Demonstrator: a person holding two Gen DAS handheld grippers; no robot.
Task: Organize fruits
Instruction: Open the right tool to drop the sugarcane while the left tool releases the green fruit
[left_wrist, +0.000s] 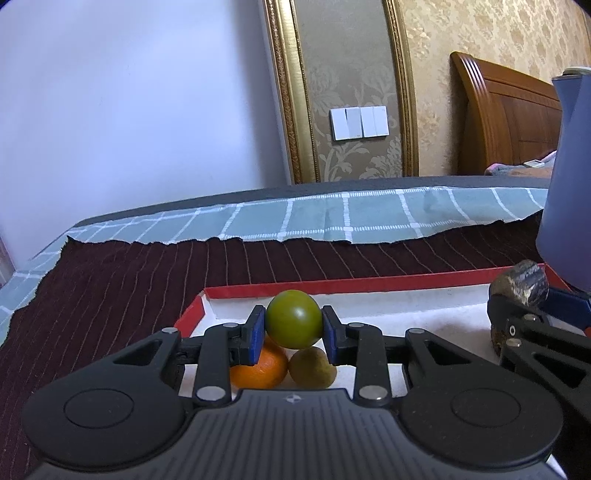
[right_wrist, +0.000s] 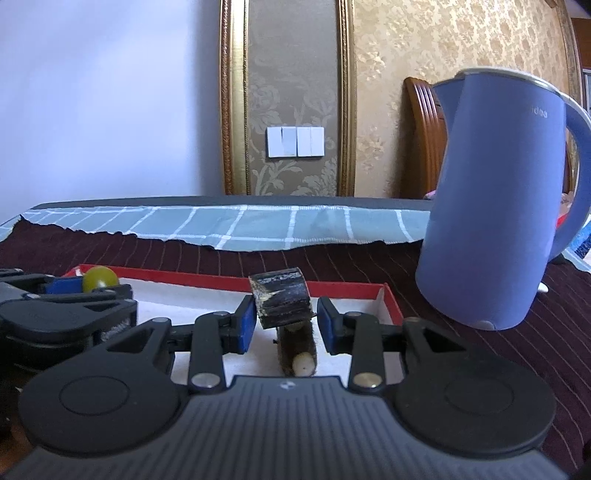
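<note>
My left gripper (left_wrist: 294, 325) is shut on a round green fruit (left_wrist: 294, 318) and holds it above the left end of a red-rimmed white tray (left_wrist: 332, 284). Below it in the tray lie an orange (left_wrist: 260, 369) and a yellow-green fruit (left_wrist: 312, 367). My right gripper (right_wrist: 286, 319) holds a dark sugarcane piece (right_wrist: 280, 298) over the tray's right end (right_wrist: 388, 299); its left pad touches the piece, the right pad shows a small gap. Another cane piece (right_wrist: 299, 350) lies in the tray beneath it. The left gripper with the green fruit (right_wrist: 99, 278) shows at the left of the right wrist view.
A blue electric kettle (right_wrist: 495, 206) stands just right of the tray on the dark red striped cloth (right_wrist: 332, 262). A light blue checked cloth (left_wrist: 332, 218) covers the far table edge. A wall with switches and a wooden headboard are behind.
</note>
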